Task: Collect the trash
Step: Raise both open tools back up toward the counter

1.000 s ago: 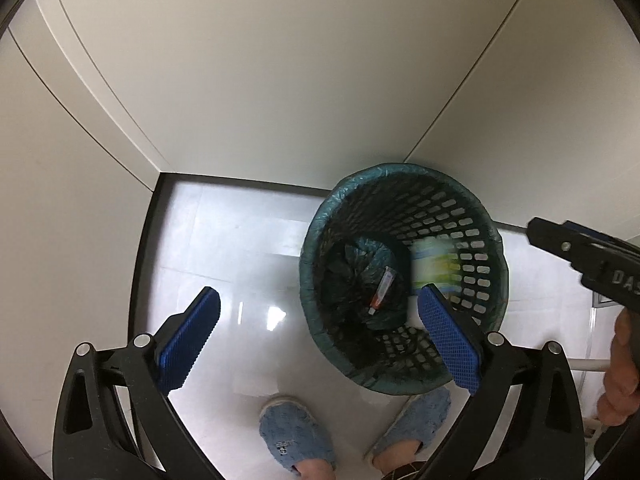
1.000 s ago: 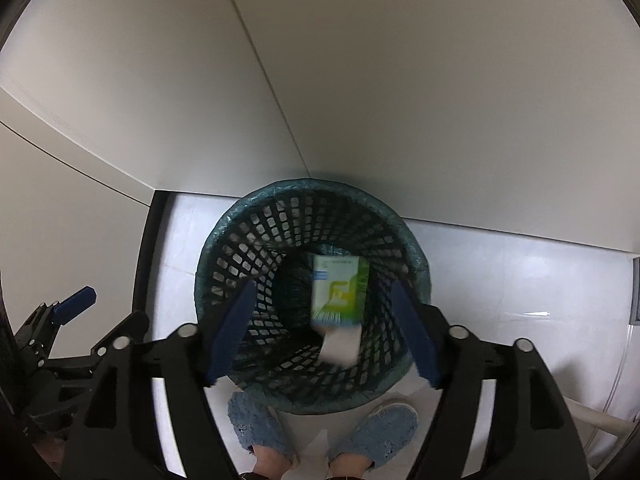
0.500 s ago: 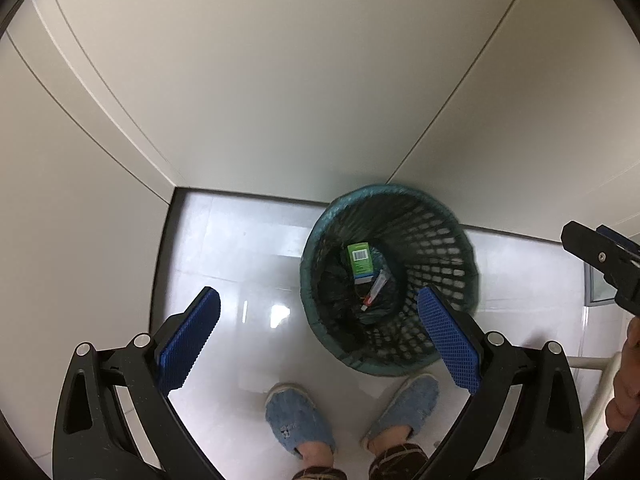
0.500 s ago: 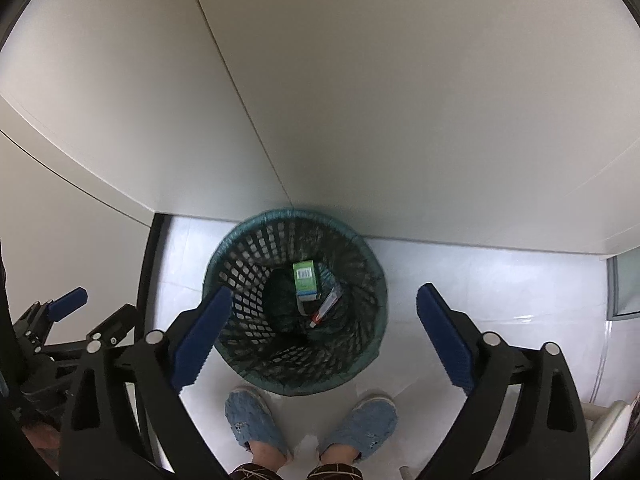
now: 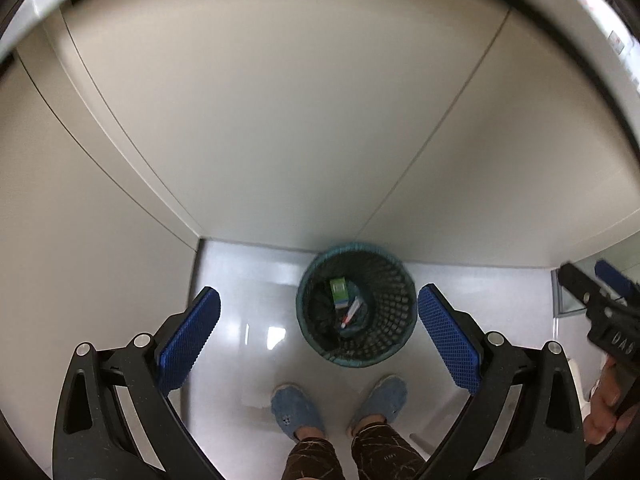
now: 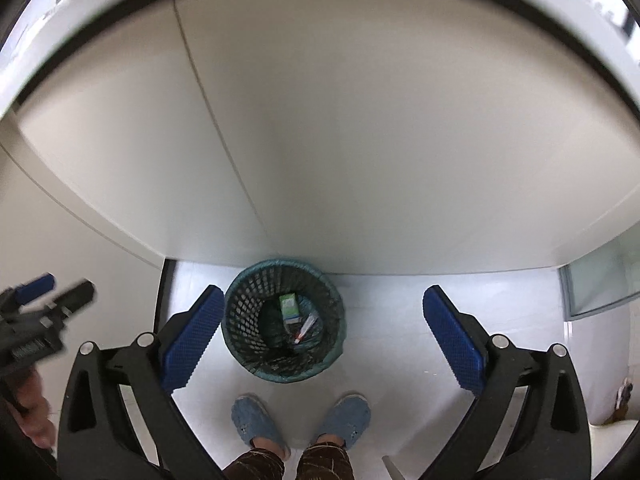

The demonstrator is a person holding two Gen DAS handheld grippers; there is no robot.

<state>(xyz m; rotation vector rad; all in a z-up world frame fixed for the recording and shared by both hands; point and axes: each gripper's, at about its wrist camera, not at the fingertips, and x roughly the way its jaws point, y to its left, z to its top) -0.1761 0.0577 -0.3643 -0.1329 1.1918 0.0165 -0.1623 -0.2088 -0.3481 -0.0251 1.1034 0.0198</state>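
Green carton (image 5: 338, 291) in round mesh basket (image 5: 394, 300)

From up here I can't read the print on the green box (image 5: 338, 290) in the basket (image 5: 404, 308), and the dark liner folds under it blur together. The right tongs (image 5: 596, 288) are cut off by the left view's edge, and my slippers (image 6: 256, 424) half hide behind my trouser legs

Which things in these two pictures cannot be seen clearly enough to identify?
- Print on the green box in the basket: too small in both views.
- Basket bottom: dark in both views.
- Thing at the right edge: right wrist view, cut off and blurred.
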